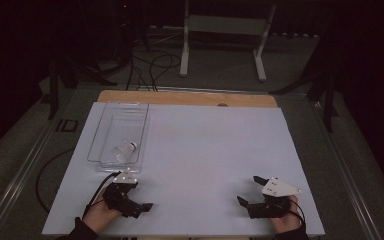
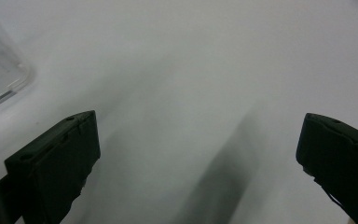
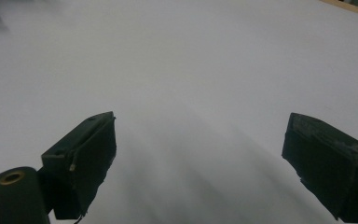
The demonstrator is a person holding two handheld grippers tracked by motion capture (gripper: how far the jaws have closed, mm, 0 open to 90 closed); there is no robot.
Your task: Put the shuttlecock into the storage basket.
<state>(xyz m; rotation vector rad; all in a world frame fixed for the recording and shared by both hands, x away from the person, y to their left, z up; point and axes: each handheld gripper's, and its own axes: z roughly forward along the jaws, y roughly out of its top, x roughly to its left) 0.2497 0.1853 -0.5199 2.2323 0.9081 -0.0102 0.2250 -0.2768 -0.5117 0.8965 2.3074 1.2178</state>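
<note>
Left gripper (image 1: 139, 196) at 7 o'clock near the table (image 1: 205, 150) edge, jaws spread wide, nothing between them. Right gripper (image 1: 250, 190) at 5 o'clock, also released and empty. Clear tray (image 1: 96, 140) at 10 o'clock, just beyond the left gripper; 1 shuttlecock (image 1: 124, 151) lies in its near end.

A clear plastic tray (image 1: 94, 136) is set on a white table top (image 1: 215, 145), just beyond the left claw (image 1: 139, 195) and well apart from the right claw (image 1: 250, 190). A small white object (image 1: 124, 150), perhaps a shuttlecock, is seen lying at the tray's end nearest that claw. A wooden strip (image 1: 190, 98) is seen along the table's far edge. Farther off, a pale metal stand (image 1: 223, 30) and dark cables (image 1: 152, 65) are seen on the grey floor (image 1: 220, 75).
</note>
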